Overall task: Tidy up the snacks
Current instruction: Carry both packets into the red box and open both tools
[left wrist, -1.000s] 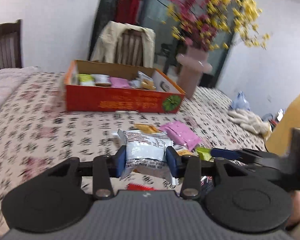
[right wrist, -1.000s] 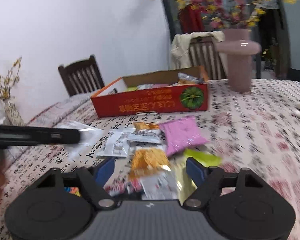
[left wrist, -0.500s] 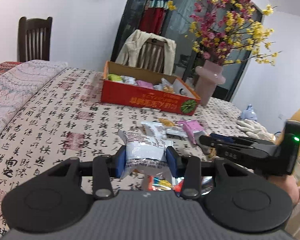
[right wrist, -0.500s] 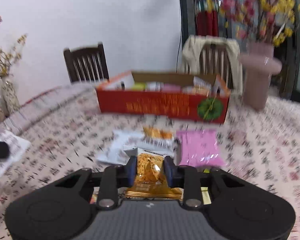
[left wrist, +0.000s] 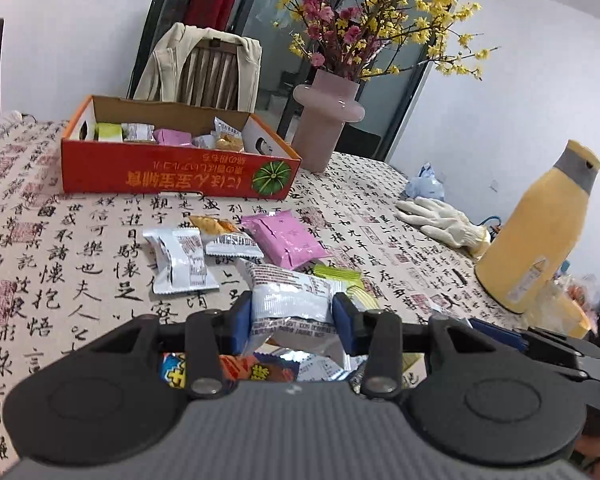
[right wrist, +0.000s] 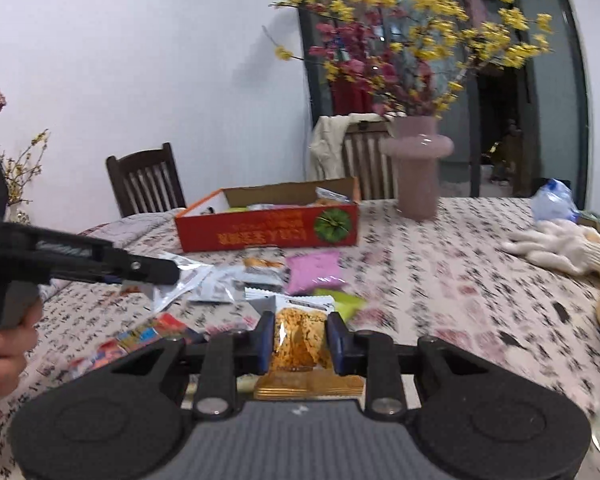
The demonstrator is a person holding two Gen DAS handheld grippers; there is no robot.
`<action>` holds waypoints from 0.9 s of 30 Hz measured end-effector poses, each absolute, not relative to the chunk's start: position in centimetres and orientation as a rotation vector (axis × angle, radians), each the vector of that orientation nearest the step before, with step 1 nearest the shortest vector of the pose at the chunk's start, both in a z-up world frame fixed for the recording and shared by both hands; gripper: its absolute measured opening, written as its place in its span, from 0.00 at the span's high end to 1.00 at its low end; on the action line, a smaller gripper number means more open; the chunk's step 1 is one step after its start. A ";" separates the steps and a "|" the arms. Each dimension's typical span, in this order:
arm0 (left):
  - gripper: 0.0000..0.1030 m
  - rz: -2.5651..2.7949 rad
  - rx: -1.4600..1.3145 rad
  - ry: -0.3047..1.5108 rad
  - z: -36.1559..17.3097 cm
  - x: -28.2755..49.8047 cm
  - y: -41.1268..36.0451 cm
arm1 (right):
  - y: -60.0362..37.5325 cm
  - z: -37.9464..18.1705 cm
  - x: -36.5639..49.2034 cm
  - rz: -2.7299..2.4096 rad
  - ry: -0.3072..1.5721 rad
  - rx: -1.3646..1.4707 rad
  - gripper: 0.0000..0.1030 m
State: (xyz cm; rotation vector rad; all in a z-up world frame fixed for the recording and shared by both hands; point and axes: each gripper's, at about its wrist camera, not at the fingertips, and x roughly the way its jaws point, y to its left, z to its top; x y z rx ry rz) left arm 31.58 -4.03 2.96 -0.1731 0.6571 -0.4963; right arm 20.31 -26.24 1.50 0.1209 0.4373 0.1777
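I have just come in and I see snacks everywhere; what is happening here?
A person is sorting snacks with two handheld grippers. The left gripper holds a silver packet; the right gripper holds an orange packet. More packets lie loose on the table, and the red box behind them already has some inside.

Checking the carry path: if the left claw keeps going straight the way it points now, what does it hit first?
Left claw, shut on a silver-white foil snack packet, points at loose packets on the table. Likely first: the pink flat snack pouch, then the red cardboard box. If carried above them, depth unclear.
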 end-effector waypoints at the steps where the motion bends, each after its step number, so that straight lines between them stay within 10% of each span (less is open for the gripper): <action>1: 0.58 -0.495 -0.173 0.658 2.9 31.5 -3.9 | -26.6 1.3 20.3 0.173 0.442 0.133 0.74; 27: 0.58 -0.145 -0.178 0.441 9.2 50.4 4.7 | -21.8 7.5 46.9 0.322 0.333 0.042 0.74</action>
